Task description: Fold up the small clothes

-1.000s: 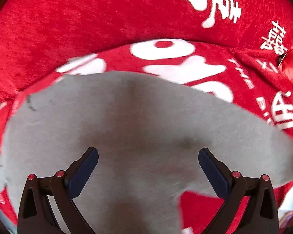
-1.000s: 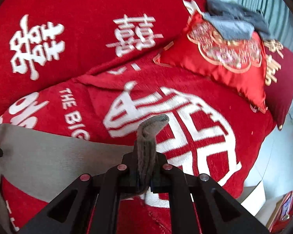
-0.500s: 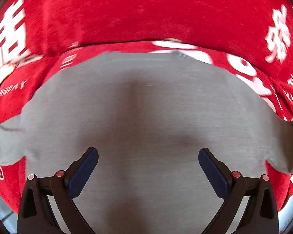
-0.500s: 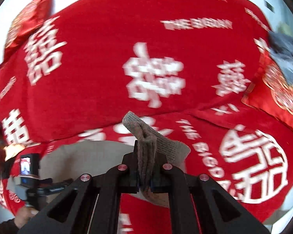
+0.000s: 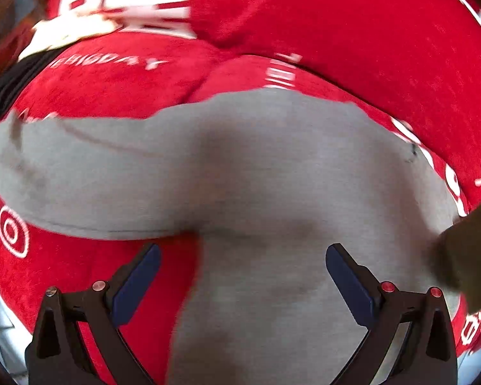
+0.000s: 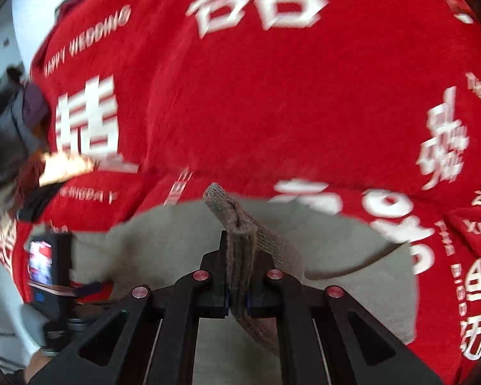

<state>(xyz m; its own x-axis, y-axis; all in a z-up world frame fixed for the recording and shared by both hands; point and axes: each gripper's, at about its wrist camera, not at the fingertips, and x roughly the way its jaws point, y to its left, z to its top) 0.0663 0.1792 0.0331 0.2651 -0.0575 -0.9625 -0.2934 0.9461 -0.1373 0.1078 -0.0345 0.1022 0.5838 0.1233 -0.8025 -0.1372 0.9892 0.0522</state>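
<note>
Right gripper (image 6: 237, 298) clamped tight on a bunched ribbed edge of the grey garment (image 6: 163, 243) | left gripper (image 5: 242, 276) spread wide, nothing held | red blanket (image 5: 352, 32) seen filling the frame | garment spread across lower centre, on the blanket

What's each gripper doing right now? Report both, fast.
Left gripper: open, holding nothing, above the grey garment.
Right gripper: shut on a bunched fold of the grey garment.
</note>
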